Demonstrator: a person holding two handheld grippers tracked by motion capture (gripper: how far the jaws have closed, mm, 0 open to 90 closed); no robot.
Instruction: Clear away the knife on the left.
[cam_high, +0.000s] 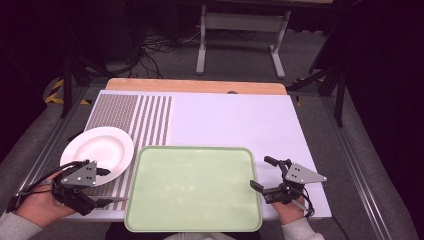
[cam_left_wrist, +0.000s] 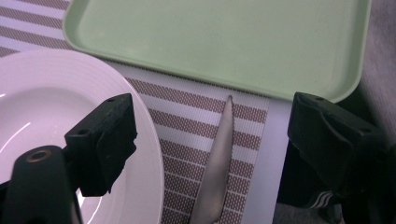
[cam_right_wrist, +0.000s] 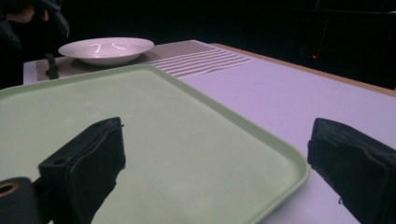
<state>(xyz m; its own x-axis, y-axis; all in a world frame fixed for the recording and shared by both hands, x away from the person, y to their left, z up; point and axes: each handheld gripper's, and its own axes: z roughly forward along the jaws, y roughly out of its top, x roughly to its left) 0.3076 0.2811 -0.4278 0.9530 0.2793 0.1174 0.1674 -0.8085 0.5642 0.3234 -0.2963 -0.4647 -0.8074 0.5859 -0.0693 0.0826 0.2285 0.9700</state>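
A white plate (cam_high: 97, 152) (cam_left_wrist: 32, 107) (cam_right_wrist: 106, 49) rests on a striped placemat (cam_high: 135, 117) at the table's left. An empty pale green tray (cam_high: 192, 187) (cam_left_wrist: 224, 42) (cam_right_wrist: 140, 135) lies front centre. A table knife (cam_left_wrist: 215, 158) (cam_high: 116, 200) lies on the placemat between plate and tray, its tip pointing at the tray. My left gripper (cam_high: 102, 190) (cam_left_wrist: 212, 114) is open and straddles the knife, with one jaw over the plate's rim. My right gripper (cam_high: 263, 173) (cam_right_wrist: 219, 154) is open and holds nothing, hovering at the tray's right edge.
The white table top (cam_high: 235, 120) (cam_right_wrist: 289, 98) stretches behind and to the right of the tray. A wooden strip (cam_high: 195, 86) runs along the far edge. Beyond it are a metal stand (cam_high: 240, 30) and cables on a dark floor.
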